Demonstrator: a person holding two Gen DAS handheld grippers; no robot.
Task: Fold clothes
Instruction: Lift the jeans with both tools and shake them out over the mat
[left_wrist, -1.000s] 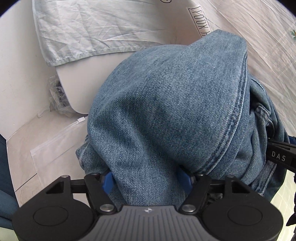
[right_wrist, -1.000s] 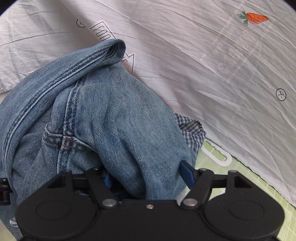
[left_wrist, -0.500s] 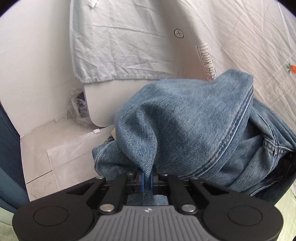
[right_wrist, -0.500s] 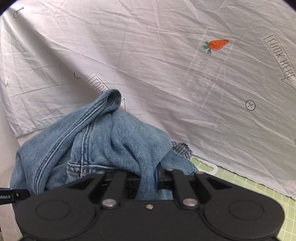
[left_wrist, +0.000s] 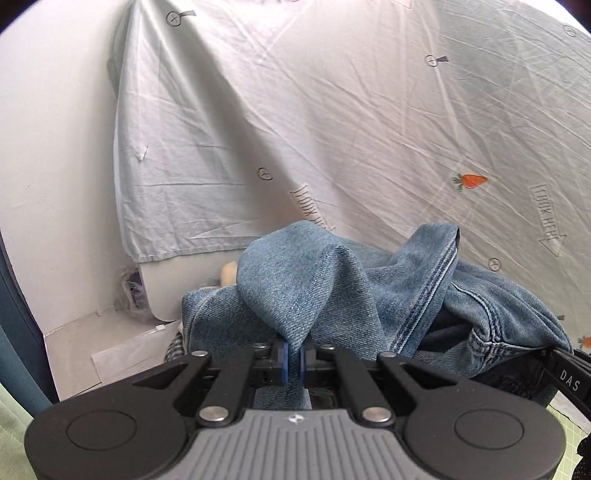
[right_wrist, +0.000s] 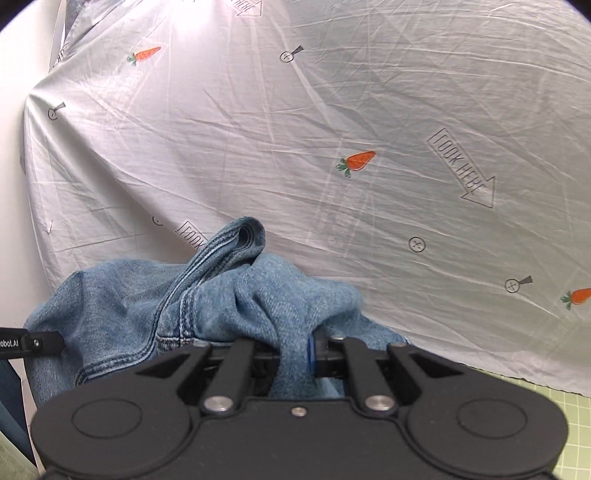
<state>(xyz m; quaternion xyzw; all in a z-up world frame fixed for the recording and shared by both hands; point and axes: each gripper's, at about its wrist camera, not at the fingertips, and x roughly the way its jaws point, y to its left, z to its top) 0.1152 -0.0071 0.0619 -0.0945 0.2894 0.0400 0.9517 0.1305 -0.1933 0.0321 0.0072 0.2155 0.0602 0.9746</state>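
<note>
A crumpled pair of blue jeans (left_wrist: 332, 288) hangs bunched between both grippers, lifted off the surface. My left gripper (left_wrist: 293, 360) is shut on a pinched fold of denim, blue pads pressed on it. In the right wrist view the same jeans (right_wrist: 192, 306) show seams and a rolled hem at the top, and my right gripper (right_wrist: 295, 354) is shut on another fold of them. The right gripper's black body (left_wrist: 565, 373) shows at the right edge of the left wrist view. The left gripper's black tip (right_wrist: 33, 343) shows at the left edge of the right wrist view.
A white sheet (right_wrist: 369, 110) printed with carrots and arrows hangs behind as a backdrop. A green gridded mat (right_wrist: 576, 413) lies at lower right. At left are a white wall (left_wrist: 55, 147), a clear plastic bag (left_wrist: 125, 354) and a white board (left_wrist: 162, 291).
Both grippers closed on folds of the jeans and rose with them. The denim now sits lower in each view and far more of the white sheet shows.
</note>
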